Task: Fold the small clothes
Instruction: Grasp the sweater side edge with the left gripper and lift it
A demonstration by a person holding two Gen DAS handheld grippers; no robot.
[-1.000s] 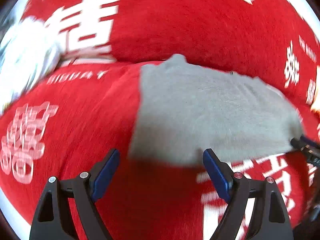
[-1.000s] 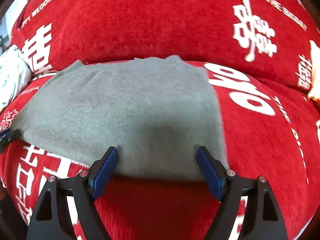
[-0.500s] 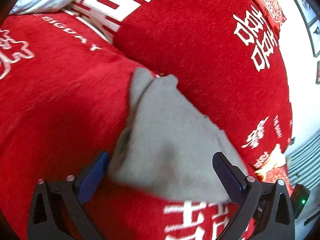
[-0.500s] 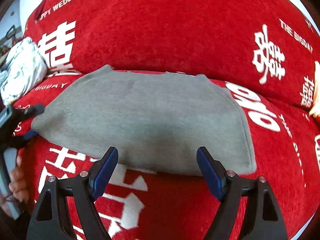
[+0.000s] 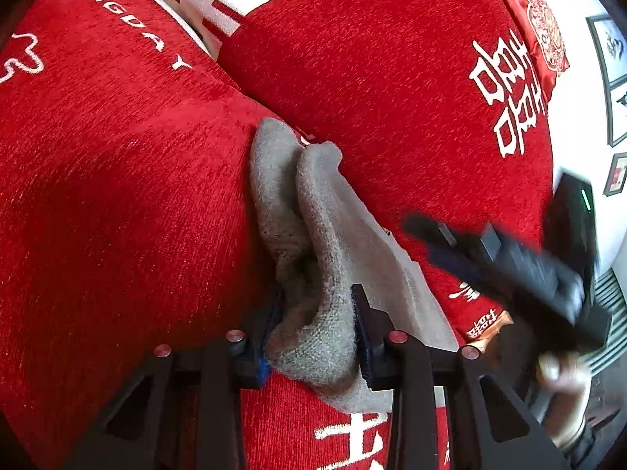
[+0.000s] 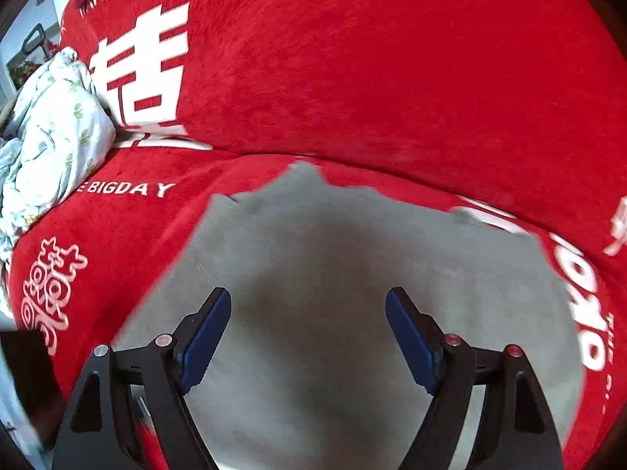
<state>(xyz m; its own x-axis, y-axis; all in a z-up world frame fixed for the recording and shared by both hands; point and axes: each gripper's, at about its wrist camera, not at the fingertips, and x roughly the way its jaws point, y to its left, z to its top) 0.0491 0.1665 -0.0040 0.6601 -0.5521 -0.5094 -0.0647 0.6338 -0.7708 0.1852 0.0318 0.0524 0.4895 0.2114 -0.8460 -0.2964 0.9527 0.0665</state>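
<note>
A small grey knitted garment (image 5: 329, 215) lies on the red sofa seat, bunched into a ridge at its near end. My left gripper (image 5: 317, 297) has that bunched edge between its blue pads, which press on it as the jaws are closing. In the right wrist view the same grey garment (image 6: 352, 243) spreads flat below my right gripper (image 6: 307, 301), which hangs open above its middle with nothing between the fingers. The right gripper (image 5: 509, 258) also shows as a blurred black shape at the right of the left wrist view, with a person's hand (image 5: 560, 372) behind it.
The red sofa cover (image 6: 352, 78) with white lettering forms seat and backrest. A crumpled white floral cloth (image 6: 51, 137) lies at the sofa's left end. An orange packet (image 5: 486, 325) sits by the garment's far side. Framed pictures (image 5: 611, 51) hang on the wall.
The left gripper's jaws have gone from wide open to gripping the garment's edge, which is now bunched. The right gripper has swept left, from the garment's front edge to over its middle.
</note>
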